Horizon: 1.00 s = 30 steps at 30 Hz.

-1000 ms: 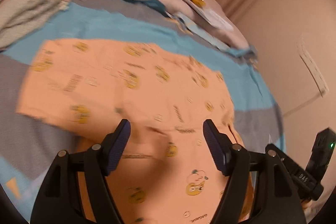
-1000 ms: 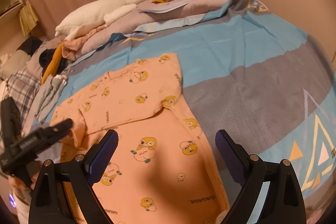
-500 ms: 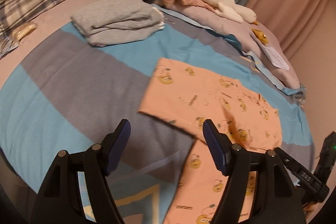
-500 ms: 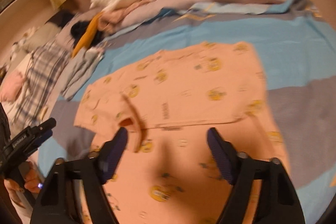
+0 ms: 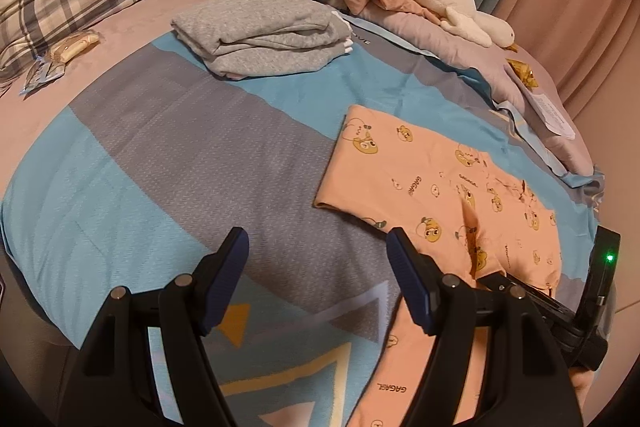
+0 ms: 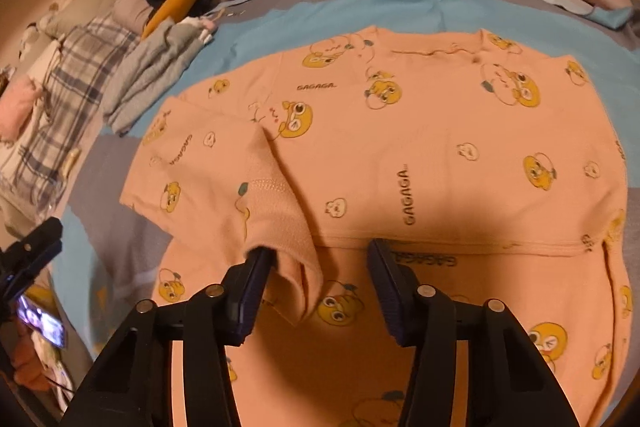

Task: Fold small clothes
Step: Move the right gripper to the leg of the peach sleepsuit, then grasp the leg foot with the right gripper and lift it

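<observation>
While the peach printed top [image 6: 420,155] lies spread flat on the bed's blue and grey cover [image 5: 168,163], the right gripper [image 6: 316,267] has just been closing, its jaws half shut around the turned-back sleeve cuff [image 6: 280,227]; the cuff drapes against the left finger, and whether it is pinched is hard to say. The left gripper [image 5: 316,267] hangs wide apart and empty over bare cover, the top's near edge just right of its fingers.
</observation>
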### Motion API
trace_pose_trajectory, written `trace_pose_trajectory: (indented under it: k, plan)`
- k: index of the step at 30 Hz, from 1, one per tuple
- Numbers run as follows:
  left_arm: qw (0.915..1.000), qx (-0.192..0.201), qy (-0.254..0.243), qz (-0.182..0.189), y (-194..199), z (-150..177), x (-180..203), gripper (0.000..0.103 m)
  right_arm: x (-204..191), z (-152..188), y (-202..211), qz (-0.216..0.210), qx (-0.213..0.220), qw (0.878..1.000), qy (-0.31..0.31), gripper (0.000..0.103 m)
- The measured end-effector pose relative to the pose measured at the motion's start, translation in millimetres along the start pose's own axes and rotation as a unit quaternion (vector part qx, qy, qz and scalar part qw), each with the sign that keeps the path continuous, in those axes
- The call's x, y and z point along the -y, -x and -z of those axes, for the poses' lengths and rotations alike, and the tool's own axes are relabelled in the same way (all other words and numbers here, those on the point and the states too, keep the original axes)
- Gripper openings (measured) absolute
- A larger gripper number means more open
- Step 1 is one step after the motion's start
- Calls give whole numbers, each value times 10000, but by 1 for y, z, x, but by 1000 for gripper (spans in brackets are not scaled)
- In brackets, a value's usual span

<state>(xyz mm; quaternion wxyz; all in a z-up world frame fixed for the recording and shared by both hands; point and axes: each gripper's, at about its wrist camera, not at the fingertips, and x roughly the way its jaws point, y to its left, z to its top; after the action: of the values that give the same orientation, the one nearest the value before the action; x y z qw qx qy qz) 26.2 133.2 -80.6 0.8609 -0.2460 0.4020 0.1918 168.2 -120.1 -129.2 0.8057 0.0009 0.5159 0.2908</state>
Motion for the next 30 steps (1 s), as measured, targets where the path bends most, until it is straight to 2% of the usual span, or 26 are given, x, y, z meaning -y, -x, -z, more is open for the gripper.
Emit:
trace_pose_trajectory:
  k: [6, 9, 13, 16, 17, 18, 20, 27, 29, 30]
  plan:
    - [10000, 14, 83, 21, 0, -2, -4, 72, -12, -8, -1, -32, -24, 9996, 265, 17]
    - [9999, -11, 113, 51, -1, -3, -5, 72, -17, -10, -2, 98, 2, 9992, 395, 17]
    - [9996, -162, 175, 167, 0, -4, -6, 72, -10, -7, 5, 40, 42, 9997, 230, 17]
    - [9989, -230, 199, 347, 5, -1, -4, 72, -9, -3, 15, 172, 136, 9993, 303, 19]
    - [9987, -250, 195, 390, 6, -1, -2, 72, -9, -2, 18, 226, 172, 9991, 328, 25]
    - [9984, -278, 190, 456, 7, 1, -1, 72, -9, -1, 21, 254, 209, 9988, 355, 37]
    - [9977, -315, 204, 570, 10, 3, 2, 72, -12, 1, 25, 249, 280, 9983, 437, 52]
    - [9961, -361, 174, 785, 17, 10, 9, 72, -18, 0, -9, 309, -29, 9980, 553, 53]
    - [9963, -372, 84, 771, 16, 11, 10, 72, -22, -1, -16, 391, 8, 9974, 612, 53]
    - [9964, -376, 65, 755, 15, 11, 10, 72, -24, -2, -16, 475, 54, 9967, 660, 50]
